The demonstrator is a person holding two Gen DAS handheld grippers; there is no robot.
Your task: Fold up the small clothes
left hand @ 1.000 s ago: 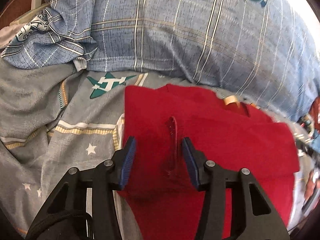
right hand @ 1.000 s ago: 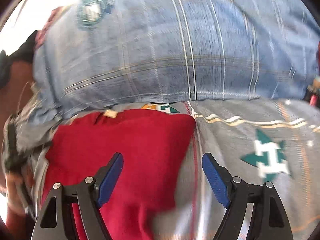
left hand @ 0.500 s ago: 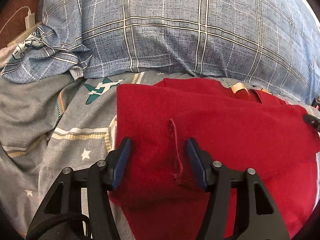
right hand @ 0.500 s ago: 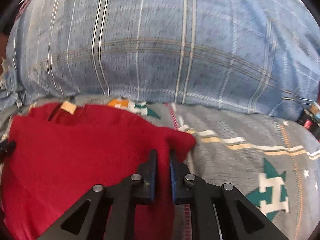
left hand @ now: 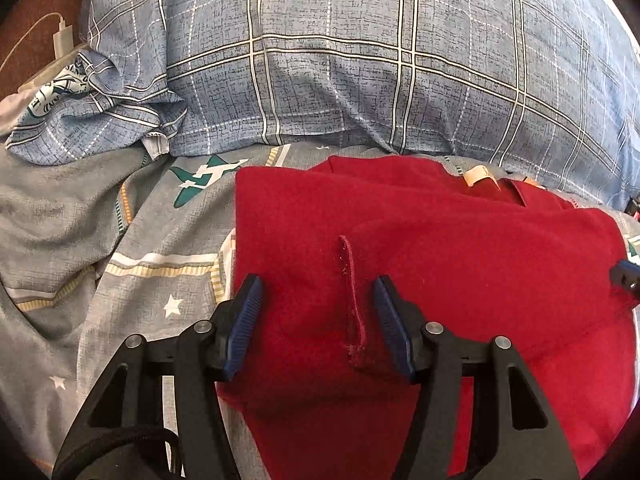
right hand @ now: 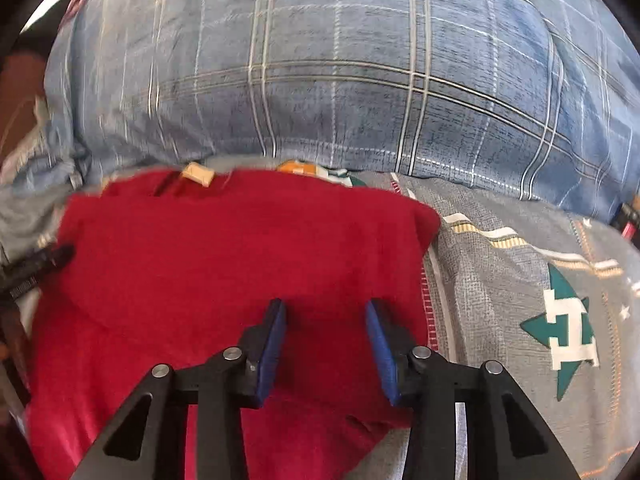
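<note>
Red garment [left hand: 460, 264] lies flat on my bed's grey sheet [left hand: 132, 240], near the plaid pillow [left hand: 360, 80]. My left tool [left hand: 316, 320] gapes over its hem; my right tool [right hand: 326, 344], jaws just reopening, grips nothing.

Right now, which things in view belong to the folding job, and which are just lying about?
Part of the job:
- red garment, sleeves folded in, lying on the bedsheet
- left tool, open above it
- right tool, open above its right edge

Lying about:
- plaid pillow
- white charger with cable, far left
</note>
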